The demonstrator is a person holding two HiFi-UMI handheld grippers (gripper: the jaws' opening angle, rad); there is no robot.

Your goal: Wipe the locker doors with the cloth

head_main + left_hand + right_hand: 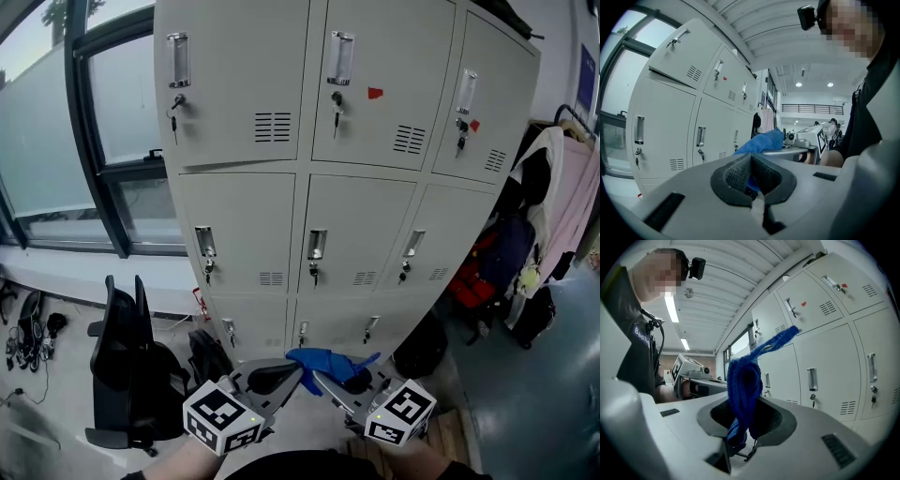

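Two hand-held grippers sit at the bottom centre of the head view, pointing toward a bank of pale grey lockers (347,216) that fills the middle of the frame. The left gripper (286,373) and the right gripper (326,379) angle inward so that their tips nearly meet, each carrying a cube with black-and-white square markers.

A blue cloth (323,361) lies bunched between the tips, low in the frame and in front of the bottom row of locker doors, apart from them. In the right gripper view, the right gripper's (740,437) fingers are clenched on the cloth (743,385). A thick fold rises from between the dark pads, and a loose end trails toward the upper right.

In the left gripper view, the left gripper's (751,180) fingers are pressed together, with a sliver of blue caught between the pads. The rest of the cloth (761,143) stretches away to the right, toward the other gripper.

Each locker door has a handle — several have keys hanging below. A small red mark (375,93) sits on the top middle door. A black chair (127,366) stands at lower left under a window (56,141), and coats (553,206) hang at the right edge.
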